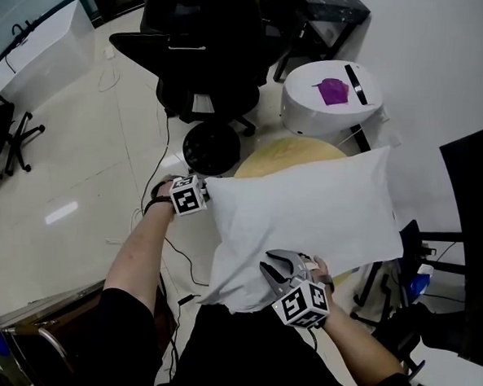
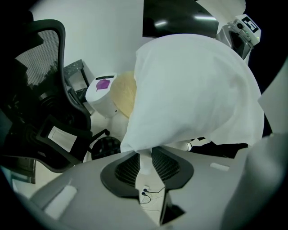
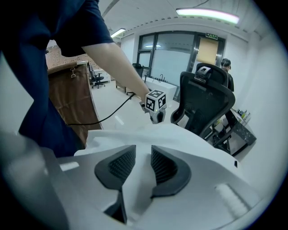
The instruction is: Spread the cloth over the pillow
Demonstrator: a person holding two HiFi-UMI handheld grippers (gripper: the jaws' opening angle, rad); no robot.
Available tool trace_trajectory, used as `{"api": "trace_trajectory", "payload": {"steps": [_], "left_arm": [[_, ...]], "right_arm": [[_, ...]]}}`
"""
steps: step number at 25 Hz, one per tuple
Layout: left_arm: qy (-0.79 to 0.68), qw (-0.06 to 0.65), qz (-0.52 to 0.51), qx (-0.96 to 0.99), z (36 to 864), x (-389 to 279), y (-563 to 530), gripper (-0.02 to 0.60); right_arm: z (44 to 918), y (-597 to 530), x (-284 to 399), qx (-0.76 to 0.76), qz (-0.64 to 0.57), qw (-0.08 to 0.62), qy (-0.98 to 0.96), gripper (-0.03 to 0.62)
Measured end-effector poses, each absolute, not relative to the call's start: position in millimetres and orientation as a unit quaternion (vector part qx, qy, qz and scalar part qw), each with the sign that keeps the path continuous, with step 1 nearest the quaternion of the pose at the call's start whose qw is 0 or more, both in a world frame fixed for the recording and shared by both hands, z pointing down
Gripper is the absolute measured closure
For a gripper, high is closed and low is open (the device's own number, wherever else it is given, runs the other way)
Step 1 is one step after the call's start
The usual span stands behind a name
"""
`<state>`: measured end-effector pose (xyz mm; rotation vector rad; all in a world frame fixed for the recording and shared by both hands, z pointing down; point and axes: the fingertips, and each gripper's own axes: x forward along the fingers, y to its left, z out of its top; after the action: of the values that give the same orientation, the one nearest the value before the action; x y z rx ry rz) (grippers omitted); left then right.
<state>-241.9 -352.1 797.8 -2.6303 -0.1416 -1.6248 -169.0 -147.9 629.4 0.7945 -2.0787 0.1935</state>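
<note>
The left claw (image 2: pixel 145 155) stands narrow, its ribbed pads pinched on a thin corner of the white cloth (image 2: pixel 189 90). From that corner the cloth rises and swells out in a broad drape. The right claw (image 3: pixel 143 150) stands about half open, with a thicker fold of the same cloth filling the gap between its pads and spreading away in front of them. Seen from the head, the left claw sits at the left edge of the round yellowish desk (image 1: pixel 286 152) and the right claw at the desk's near edge, each at one end of the white mass's near-left side. The pillow (image 1: pixel 322 208) lies on that desk and hides most of its top, so that only the far arc of the desk shows. The cloth lies over the pillow, but where white cloth ends and white pillow begins I cannot tell. One loose corner hangs off the near side of the desk beside the right claw. Just beyond the desk's far side stands a white round drum (image 1: pixel 308 111) with a purple scrap (image 1: pixel 332 91) on top. A black office chair (image 1: pixel 203 43) stands beyond the desk to the far left.
</note>
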Motion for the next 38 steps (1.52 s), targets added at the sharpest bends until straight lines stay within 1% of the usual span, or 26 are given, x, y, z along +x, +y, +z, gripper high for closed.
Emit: {"api": "trace_trajectory", "payload": {"steps": [4,15,19,30,33,37,38], "left_arm": [[-0.043,0.043,-0.545,-0.836,793,-258,-363,0.578],[-0.034,0.101,-0.572,-0.814,767,-281,-405,0.58],[-0.031,0.109,-0.579,-0.807,765,-284,-418,0.58],[-0.033,0.088,-0.591,-0.801,778,-287,-411,0.581],[-0.027,0.076,-0.596,-0.799,778,-293,-409,0.555],[-0.013,0.076,-0.594,-0.801,770,-301,-402,0.55],[-0.007,0.075,-0.589,-0.805,767,-300,-400,0.535]], "right_arm": [[630,-148,-169,0.318,0.078,0.437,-0.838,0.476],[632,-145,-174,0.286,0.075,0.442,-0.847,0.476],[635,-146,-177,0.282,0.07,0.445,-0.847,0.476],[632,-146,-177,0.289,0.072,0.439,-0.848,0.475],[627,-146,-174,0.3,0.074,0.43,-0.848,0.476],[616,-149,-165,0.324,0.083,0.411,-0.848,0.476],[613,-150,-161,0.33,0.084,0.407,-0.848,0.476]]}}
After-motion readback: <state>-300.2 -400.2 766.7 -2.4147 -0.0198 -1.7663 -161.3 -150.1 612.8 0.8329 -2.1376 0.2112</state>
